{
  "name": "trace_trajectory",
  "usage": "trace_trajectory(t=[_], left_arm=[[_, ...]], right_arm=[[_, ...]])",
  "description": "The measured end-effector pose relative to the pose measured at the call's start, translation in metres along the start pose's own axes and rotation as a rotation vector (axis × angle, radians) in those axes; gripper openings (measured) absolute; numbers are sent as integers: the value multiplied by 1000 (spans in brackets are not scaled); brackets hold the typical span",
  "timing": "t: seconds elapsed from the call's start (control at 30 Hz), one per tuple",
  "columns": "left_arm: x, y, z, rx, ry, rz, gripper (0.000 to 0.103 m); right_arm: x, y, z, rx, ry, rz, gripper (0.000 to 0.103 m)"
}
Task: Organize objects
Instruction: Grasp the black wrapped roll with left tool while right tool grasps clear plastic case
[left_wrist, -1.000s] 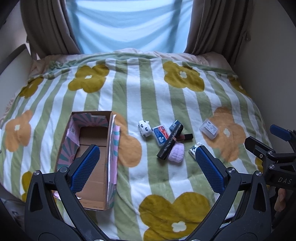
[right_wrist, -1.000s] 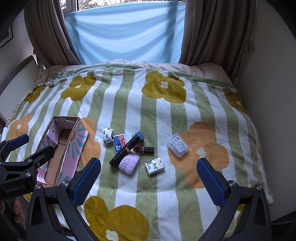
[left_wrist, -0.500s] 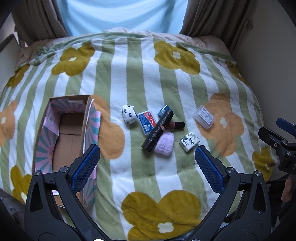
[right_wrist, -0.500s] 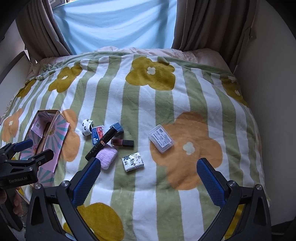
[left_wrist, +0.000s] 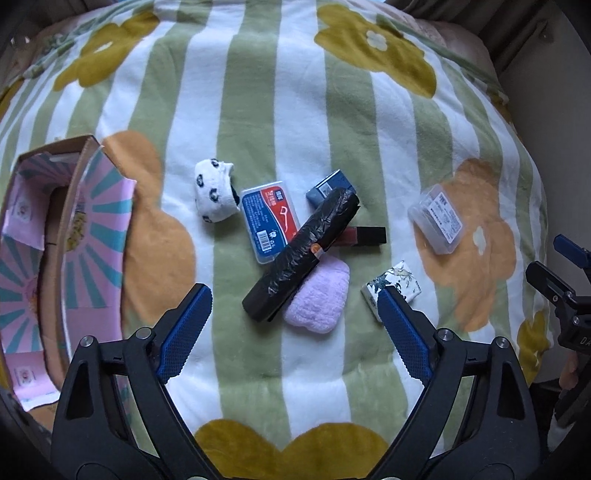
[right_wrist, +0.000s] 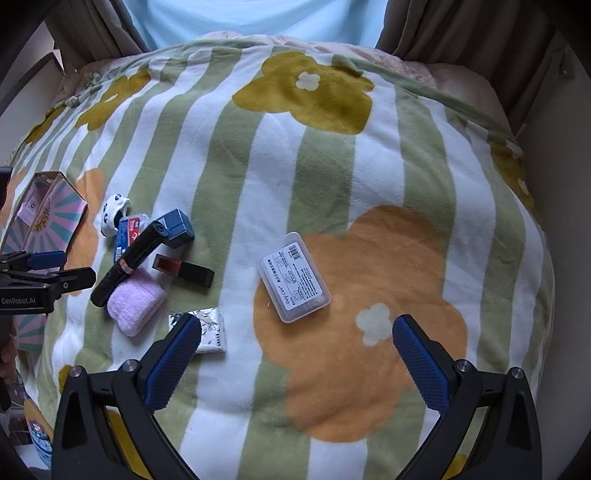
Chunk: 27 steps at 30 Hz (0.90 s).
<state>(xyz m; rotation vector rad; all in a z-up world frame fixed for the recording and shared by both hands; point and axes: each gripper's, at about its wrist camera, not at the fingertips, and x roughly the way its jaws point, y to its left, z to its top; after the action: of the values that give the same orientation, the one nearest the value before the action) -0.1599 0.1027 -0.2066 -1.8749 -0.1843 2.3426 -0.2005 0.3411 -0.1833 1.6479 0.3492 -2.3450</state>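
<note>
Small objects lie on the flowered blanket (left_wrist: 295, 92): a black bag roll (left_wrist: 301, 254), a pink towel (left_wrist: 319, 299), a blue-red floss box (left_wrist: 269, 221), a panda sock (left_wrist: 216, 195), a blue box (left_wrist: 328, 186), a dark lipstick (left_wrist: 364, 236), a floral packet (left_wrist: 397, 280) and a clear case (left_wrist: 437, 219). My left gripper (left_wrist: 295, 328) is open just above the roll and towel. My right gripper (right_wrist: 295, 358) is open near the clear case (right_wrist: 295, 277), its left finger over the floral packet (right_wrist: 212, 328).
An open cardboard box (left_wrist: 48, 258) with pink and teal flaps stands at the blanket's left edge. A wall lies to the right and curtains (right_wrist: 461, 33) at the far end. The right gripper shows at the left wrist view's right edge (left_wrist: 561, 291).
Both grippers have moved forward and down toward the objects. The left one has closed in on the cluster, the right one on the clear case. Both stay open.
</note>
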Motion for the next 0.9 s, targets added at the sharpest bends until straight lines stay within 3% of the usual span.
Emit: trace_trajectory(t=[0.23, 0.33, 0.4, 0.5, 0.57, 0.63, 0.67, 0.7, 0.9], left_arm=[[60, 3, 15, -46, 106, -19, 80], [78, 6, 18, -80, 143, -44, 77], [86, 8, 19, -101, 167, -59, 67], [96, 11, 18, -127, 194, -74, 66], [100, 13, 19, -141, 207, -75, 58], [104, 15, 18, -150, 225, -74, 46], [105, 16, 17, -157, 229, -83, 42], [106, 18, 17, -163, 230, -94, 40], [103, 17, 19, -144, 222, -102, 36]], right_arm=[[59, -14, 15, -67, 67, 79, 102], [79, -12, 19, -117, 96, 98, 102], [90, -10, 22, -141, 110, 109, 102], [105, -7, 27, -167, 130, 116, 102], [114, -6, 28, -181, 145, 123, 93], [122, -3, 29, -196, 165, 124, 76], [125, -3, 29, -201, 176, 123, 63], [129, -2, 29, -203, 191, 124, 57], [130, -5, 30, -186, 187, 115, 57]])
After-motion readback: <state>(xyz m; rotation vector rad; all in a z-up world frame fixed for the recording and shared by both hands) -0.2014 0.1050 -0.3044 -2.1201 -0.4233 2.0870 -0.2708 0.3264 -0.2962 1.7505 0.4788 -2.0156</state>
